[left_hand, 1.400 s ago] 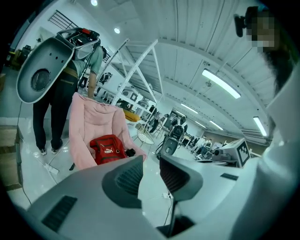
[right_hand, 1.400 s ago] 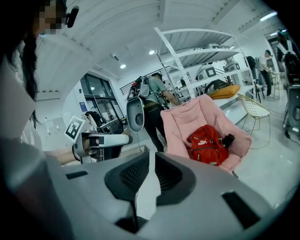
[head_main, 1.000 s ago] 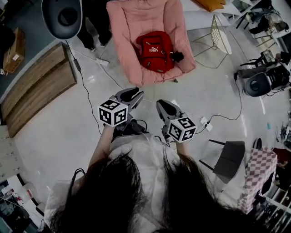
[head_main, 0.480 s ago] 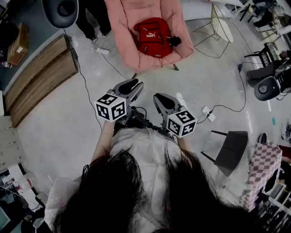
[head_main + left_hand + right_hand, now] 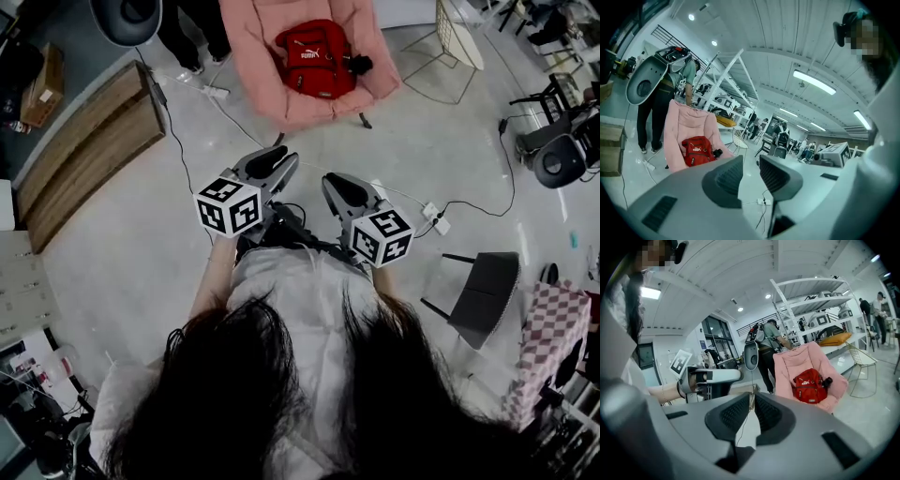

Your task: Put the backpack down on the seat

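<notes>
red fabric backpack point(image 5: 314, 56) lies on pink padded seat point(image 5: 281, 98). left gripper point(image 5: 279, 159) jaws apart, empty; right gripper point(image 5: 335, 183) jaws narrowly apart, empty.

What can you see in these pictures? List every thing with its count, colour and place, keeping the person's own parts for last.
backpack: one, red, lying on the armchair seat
armchair: one, pink, top centre
wire chair: one, pale, right of the armchair
wooden platform: one, brown, left
cardboard box: one, brown, far left
power strip: at least one, white, floor at right
grey chair: one, right
checked cloth: one, pink and white, lower right
bystander: one, dark trousers, beside the armchair
left gripper: one, grey, jaws apart, empty
right gripper: one, grey, jaws slightly apart, empty
hair: dark, bottom
</notes>
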`<state>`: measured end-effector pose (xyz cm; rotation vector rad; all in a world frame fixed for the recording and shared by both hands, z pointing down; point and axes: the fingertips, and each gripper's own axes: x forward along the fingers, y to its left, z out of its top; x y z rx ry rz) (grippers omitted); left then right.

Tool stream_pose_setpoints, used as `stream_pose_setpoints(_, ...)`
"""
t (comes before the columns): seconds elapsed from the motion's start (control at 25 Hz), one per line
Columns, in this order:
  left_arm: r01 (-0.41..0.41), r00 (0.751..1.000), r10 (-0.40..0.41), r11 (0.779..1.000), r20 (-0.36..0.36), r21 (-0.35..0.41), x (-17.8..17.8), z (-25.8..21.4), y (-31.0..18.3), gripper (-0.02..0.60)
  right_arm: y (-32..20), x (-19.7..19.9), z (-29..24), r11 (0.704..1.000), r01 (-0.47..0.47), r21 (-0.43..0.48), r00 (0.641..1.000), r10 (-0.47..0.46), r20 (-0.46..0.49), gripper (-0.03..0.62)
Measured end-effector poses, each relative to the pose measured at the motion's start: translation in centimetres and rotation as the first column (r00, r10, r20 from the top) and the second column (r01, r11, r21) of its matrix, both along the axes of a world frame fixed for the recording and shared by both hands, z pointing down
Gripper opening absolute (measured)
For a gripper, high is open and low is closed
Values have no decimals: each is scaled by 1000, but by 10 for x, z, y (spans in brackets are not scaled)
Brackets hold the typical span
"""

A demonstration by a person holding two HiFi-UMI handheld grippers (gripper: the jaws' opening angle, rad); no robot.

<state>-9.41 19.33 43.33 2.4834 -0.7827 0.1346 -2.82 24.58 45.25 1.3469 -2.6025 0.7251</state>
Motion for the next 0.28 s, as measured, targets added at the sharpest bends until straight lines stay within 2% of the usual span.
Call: stream_pose_setpoints(0.28,-17,1000,17,1000,19,10,16,1,15,121,10,17,-4,1000,-18,20,1000,17,13,48)
